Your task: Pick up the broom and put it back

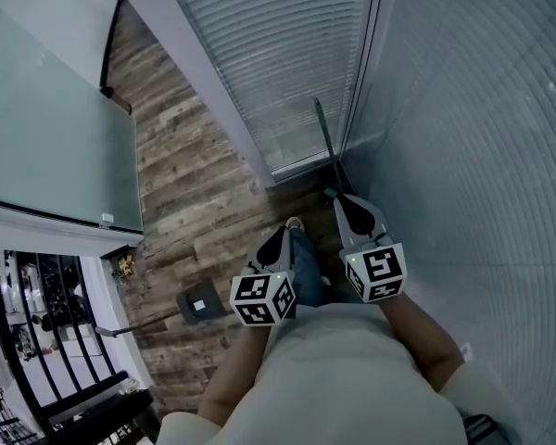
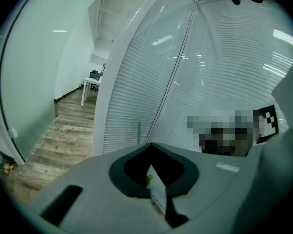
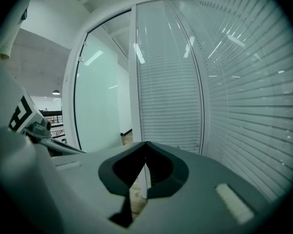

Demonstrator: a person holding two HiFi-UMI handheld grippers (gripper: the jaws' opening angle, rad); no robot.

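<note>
A: Claw status?

B: Right gripper [image 3: 145, 145]: jaws together, nothing between them, just window frame and floor through the gap. Left gripper [image 2: 150, 146]: also closed and empty. A yellow-green speck shows past its jaws, can't tell what.

A: Broom?

B: Head view: broom [image 1: 326, 146] at 12 o'clock off the right gripper's tip, handle standing in the corner where the blinds [image 1: 278, 63] meet. Green fitting [image 1: 330, 194] at its near end, just beside the tip. Touching or not, can't tell. Bristle end not visible.

A: Parked?

B: Looks parked to me. Neither claw is on it.

A: Handling, if it needs a re-grip?

B: My read: light, stiff thin pole, smooth, so it could slip or spin in the pads. It's a long lever, so take the handle around mid-height, not the end. Leaning like that, it likely slides sideways if bumped.

A: Anything else?

B: What looks like a dustpan [image 1: 199, 304] at 8 o'clock from the left gripper, on the wood floor [image 1: 185, 193], well apart from the broom.
</note>
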